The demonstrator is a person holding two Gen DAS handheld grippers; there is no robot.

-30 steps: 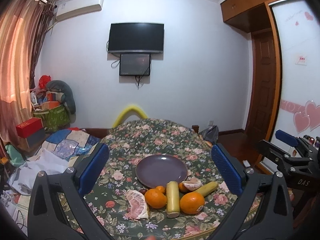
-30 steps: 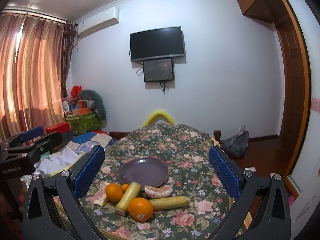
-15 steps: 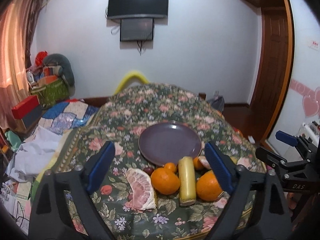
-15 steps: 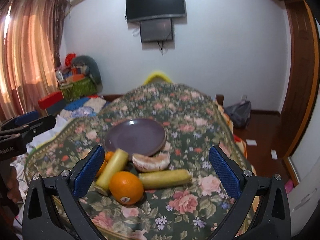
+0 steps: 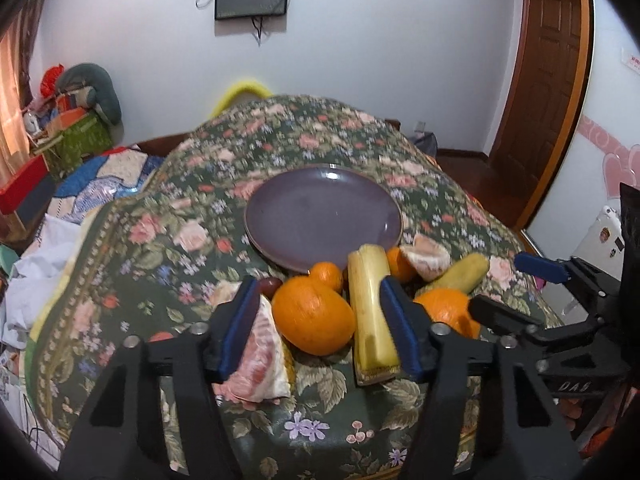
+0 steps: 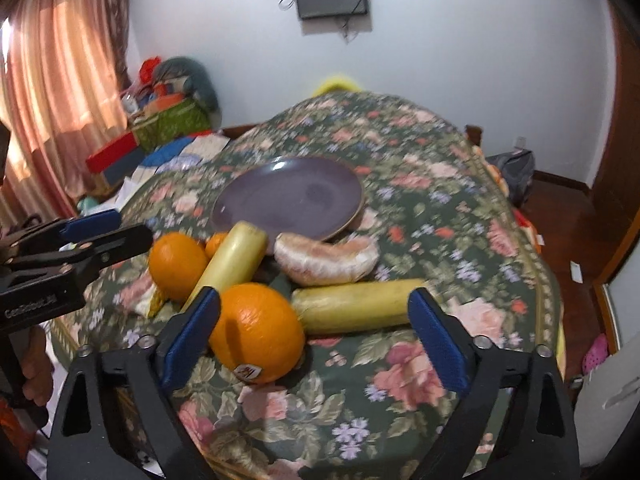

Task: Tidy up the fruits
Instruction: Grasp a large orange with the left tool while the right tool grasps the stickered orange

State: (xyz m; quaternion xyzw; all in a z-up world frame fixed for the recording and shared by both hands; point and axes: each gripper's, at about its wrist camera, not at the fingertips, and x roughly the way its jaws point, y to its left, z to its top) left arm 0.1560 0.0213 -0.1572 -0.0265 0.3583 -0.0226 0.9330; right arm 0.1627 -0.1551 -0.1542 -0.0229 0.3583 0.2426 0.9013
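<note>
An empty purple plate (image 5: 320, 212) sits mid-table, also in the right wrist view (image 6: 288, 196). Fruit lies in front of it. My left gripper (image 5: 318, 320) is open, its jaws around a big orange (image 5: 312, 316) and a pale yellow stick (image 5: 372, 312); a peeled pomelo piece (image 5: 260, 352) lies under the left pad. A small orange (image 5: 326, 276) lies behind. My right gripper (image 6: 316, 328) is open around another big orange (image 6: 256, 332), touching the left pad, and a second yellow stick (image 6: 356, 306). A pomelo wedge (image 6: 326, 258) lies beyond.
The round table carries a floral cloth (image 5: 168, 240) that drops off at the near edge. The other gripper shows at the right in the left wrist view (image 5: 560, 312) and at the left in the right wrist view (image 6: 60, 256). Clutter and boxes (image 6: 120, 152) lie left; a door (image 5: 544, 72) right.
Both grippers have dropped forward and down to the fruit. Both jaws have narrowed, the left more, and now bracket the oranges and sticks.
</note>
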